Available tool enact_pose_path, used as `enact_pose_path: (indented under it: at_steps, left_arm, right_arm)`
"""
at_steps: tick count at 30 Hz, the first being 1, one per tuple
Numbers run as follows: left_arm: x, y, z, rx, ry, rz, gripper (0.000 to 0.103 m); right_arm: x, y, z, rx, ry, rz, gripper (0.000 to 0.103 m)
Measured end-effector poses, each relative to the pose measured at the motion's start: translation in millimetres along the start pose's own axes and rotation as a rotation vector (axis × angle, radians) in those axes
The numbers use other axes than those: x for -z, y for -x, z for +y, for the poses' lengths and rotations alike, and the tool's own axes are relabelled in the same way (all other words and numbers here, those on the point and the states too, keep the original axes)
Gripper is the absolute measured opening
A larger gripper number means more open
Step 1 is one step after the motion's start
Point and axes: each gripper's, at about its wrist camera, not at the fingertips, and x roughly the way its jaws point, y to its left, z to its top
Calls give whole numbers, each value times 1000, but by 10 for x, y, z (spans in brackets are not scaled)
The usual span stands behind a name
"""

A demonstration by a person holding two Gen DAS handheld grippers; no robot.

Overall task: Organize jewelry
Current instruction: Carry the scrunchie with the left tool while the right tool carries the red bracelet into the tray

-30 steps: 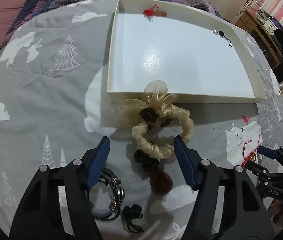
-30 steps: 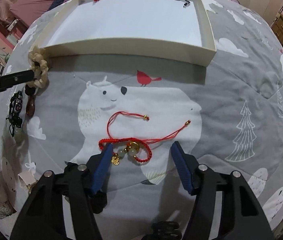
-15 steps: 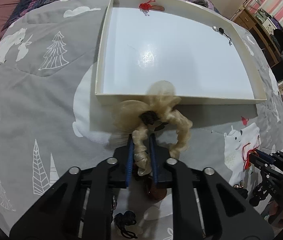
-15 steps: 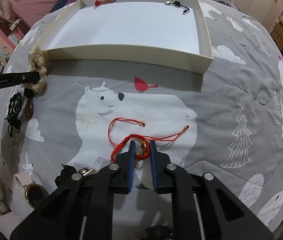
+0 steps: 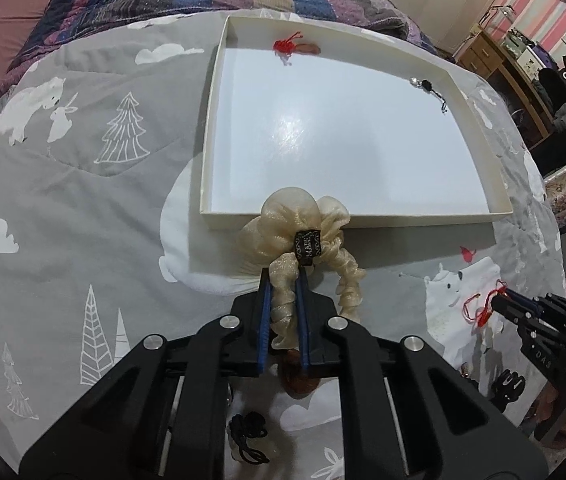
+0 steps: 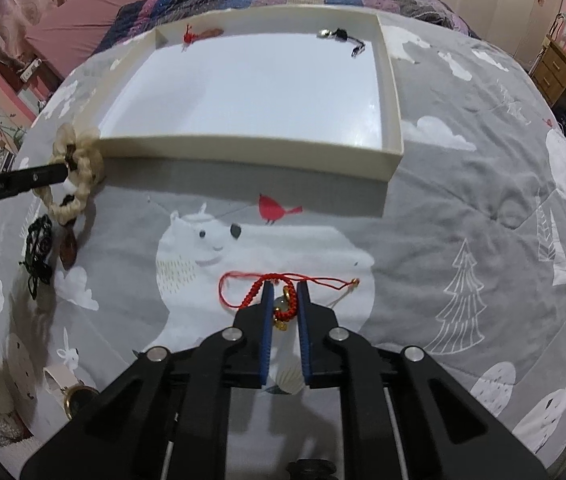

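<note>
My left gripper (image 5: 283,280) is shut on a cream bow scrunchie (image 5: 299,240) and holds it up at the near wall of the white box (image 5: 363,222). The scrunchie also shows in the right wrist view (image 6: 77,168). My right gripper (image 6: 286,288) is shut on a red cord bracelet (image 6: 267,284) with gold and jade beads, lifted just off the grey bedspread. The box (image 6: 243,148) holds a red-tasselled brown pendant (image 5: 295,46) and a black-corded pearl charm (image 5: 427,86) at its far wall.
On the bedspread near the left gripper lie a brown teardrop pendant (image 5: 299,380) and a black knotted cord piece (image 5: 249,436). A black bracelet (image 6: 39,240) and a pink watch (image 6: 71,392) lie at the left in the right wrist view. Furniture stands beyond the bed's right edge.
Both grippers closed, the left on the scrunchie and the right on the red bracelet. Both have since lifted their pieces and moved a little toward the box.
</note>
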Motion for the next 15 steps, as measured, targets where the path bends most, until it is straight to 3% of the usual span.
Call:
enact_pose_path:
  at_steps: [15]
  left_arm:
    - [-176,262,-97,28,-6,-55,9]
  right_arm:
    - [-489,369,-7,8,3,-125,11]
